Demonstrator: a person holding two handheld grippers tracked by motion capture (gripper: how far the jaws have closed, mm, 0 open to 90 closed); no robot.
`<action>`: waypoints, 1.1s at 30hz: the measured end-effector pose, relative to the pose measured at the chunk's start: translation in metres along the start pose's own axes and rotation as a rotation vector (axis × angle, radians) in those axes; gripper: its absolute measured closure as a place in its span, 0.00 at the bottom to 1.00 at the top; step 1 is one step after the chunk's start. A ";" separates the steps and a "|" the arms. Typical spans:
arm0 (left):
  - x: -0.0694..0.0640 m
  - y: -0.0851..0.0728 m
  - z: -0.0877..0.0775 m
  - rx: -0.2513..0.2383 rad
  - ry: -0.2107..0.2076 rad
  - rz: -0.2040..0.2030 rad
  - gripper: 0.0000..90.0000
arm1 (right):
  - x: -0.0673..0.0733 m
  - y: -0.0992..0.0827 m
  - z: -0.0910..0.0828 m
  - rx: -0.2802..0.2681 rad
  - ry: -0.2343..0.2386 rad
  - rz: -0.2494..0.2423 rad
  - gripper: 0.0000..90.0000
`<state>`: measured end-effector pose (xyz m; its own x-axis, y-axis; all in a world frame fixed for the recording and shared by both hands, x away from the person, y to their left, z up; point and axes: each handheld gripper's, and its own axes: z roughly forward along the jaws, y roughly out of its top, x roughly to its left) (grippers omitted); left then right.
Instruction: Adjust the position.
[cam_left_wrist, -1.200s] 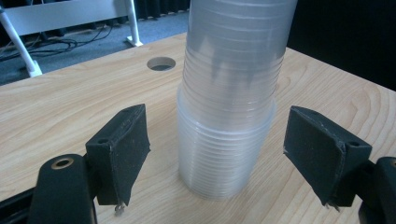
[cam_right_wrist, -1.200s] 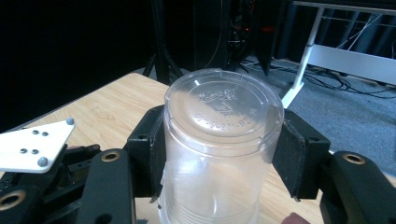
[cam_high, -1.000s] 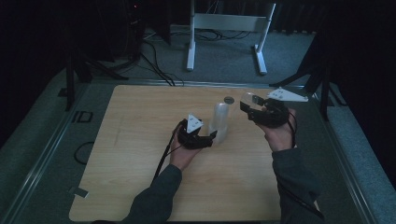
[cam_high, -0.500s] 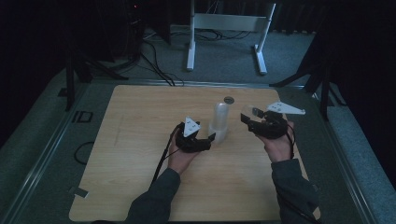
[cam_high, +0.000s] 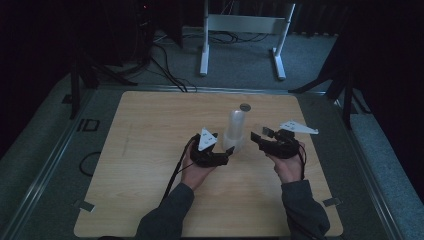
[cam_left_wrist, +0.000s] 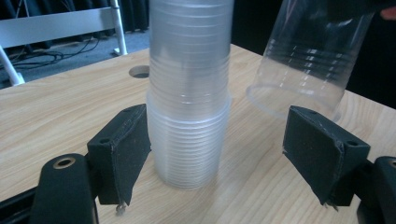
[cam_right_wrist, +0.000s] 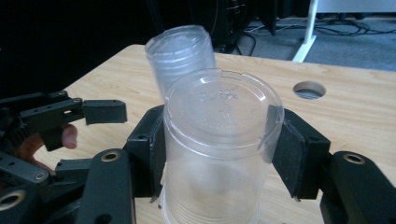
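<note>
- On the desk (cam_high: 150, 150), near the middle, stands the stack of clear cups (cam_high: 235, 131), upside down.
- The left claw (cam_high: 224, 156) sits around its base, jaws apart; one pad touches, so it's not really clamped.
- The right claw (cam_right_wrist: 219, 154) is closed on a single cup (cam_right_wrist: 219, 154) and has dropped lower beside the stack since a second ago, probably about to set it down.

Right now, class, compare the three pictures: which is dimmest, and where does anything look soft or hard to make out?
High view: dim, dark surroundings, the stack of cups a pale blur. Left gripper view: bright, stack sharp, the single cup cut off by the frame's top. Right gripper view: cup see-through, its edges faint against the table.
</note>
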<state>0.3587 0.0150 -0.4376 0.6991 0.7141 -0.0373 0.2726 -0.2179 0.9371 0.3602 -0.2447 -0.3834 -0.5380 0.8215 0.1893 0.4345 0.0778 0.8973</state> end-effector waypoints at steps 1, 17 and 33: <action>-0.002 0.000 -0.001 0.000 -0.010 0.004 0.25 | 0.001 -0.005 0.001 -0.003 0.010 0.013 0.46; -0.009 -0.002 0.003 0.022 -0.078 0.018 0.36 | -0.003 -0.030 0.008 0.009 0.054 0.097 0.46; -0.015 -0.006 0.008 0.052 -0.103 0.043 0.38 | -0.008 -0.048 0.015 0.022 0.057 0.147 0.46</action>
<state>0.3516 0.0003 -0.4456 0.7744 0.6316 -0.0359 0.2731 -0.2825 0.9196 0.3539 -0.2466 -0.4338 -0.5072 0.7917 0.3404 0.5267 -0.0278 0.8496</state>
